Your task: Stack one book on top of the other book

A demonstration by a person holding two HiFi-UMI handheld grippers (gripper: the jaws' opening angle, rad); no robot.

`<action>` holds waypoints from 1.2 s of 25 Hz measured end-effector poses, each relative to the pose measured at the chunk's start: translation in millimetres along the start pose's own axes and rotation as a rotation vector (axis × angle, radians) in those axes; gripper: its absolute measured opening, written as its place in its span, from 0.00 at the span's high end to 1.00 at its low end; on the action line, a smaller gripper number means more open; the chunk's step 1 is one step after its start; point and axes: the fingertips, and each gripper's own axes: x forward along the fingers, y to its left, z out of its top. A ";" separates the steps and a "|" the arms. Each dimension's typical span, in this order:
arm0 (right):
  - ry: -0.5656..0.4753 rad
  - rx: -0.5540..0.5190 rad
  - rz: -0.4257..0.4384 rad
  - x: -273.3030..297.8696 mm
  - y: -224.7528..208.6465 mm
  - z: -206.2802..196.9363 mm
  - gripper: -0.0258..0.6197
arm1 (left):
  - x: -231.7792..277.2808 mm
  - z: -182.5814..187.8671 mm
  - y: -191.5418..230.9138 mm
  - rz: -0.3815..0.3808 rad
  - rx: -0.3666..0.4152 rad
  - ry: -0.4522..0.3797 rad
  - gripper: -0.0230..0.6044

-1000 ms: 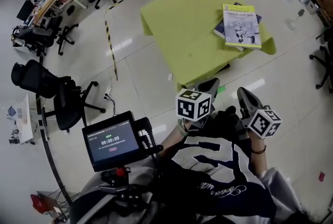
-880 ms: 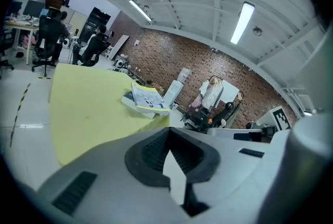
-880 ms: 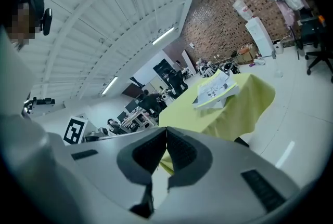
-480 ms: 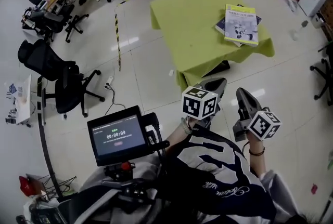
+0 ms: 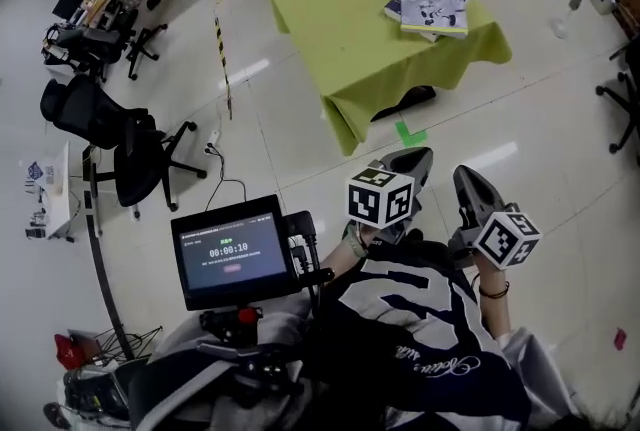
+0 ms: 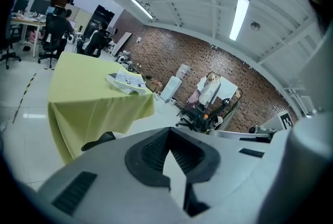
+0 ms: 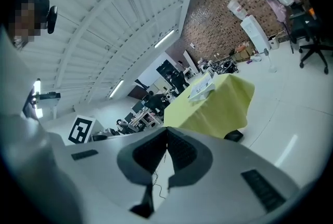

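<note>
Left gripper [image 5: 408,159]: jaws closed pad to pad with nothing between them. It is held low in front of the person's chest and points towards the worktop [image 5: 340,14].
Right gripper [image 5: 468,181]: also closed and empty, just beside the left one and aimed the same way.
Gap: bare floor [image 5: 300,134] lies between both grippers and the worktop, so they are well apart from the books.
Top book [image 5: 433,1]: yellow-bordered cover, lying flat on the other book towards the far right part of the worktop.
Lower book [image 5: 394,10]: dark blue. Only a strip shows past the top book's left and near edges, so the two are skewed rather than square.
Worktop: draped in a yellow-green cloth that hangs down its sides. Nothing else can be seen on it.
Step in hand: by the look of it the stack is made and the grippers are clear, so little remains.
Doing it well: leave the pile alone. If it needs squaring, come in low and level, steady the lower book with one gripper, and push the top book's edge with the other.
Risk: the loose cloth could slide or bunch under a push and carry both books with it.
Containers: none on the worktop. Whatever stands at the room's edges is too small to tell.
</note>
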 end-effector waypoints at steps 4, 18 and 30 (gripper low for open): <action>-0.006 0.020 0.021 -8.8 13.8 -7.3 0.97 | -19.4 -6.9 -10.7 0.012 0.008 0.013 0.96; -0.058 -0.007 0.003 5.6 45.8 -12.7 0.97 | -59.7 9.6 5.9 -0.010 0.050 -0.036 0.96; -0.075 -0.051 -0.017 36.4 71.0 -30.4 0.97 | -90.5 16.5 51.7 -0.006 0.023 -0.099 0.96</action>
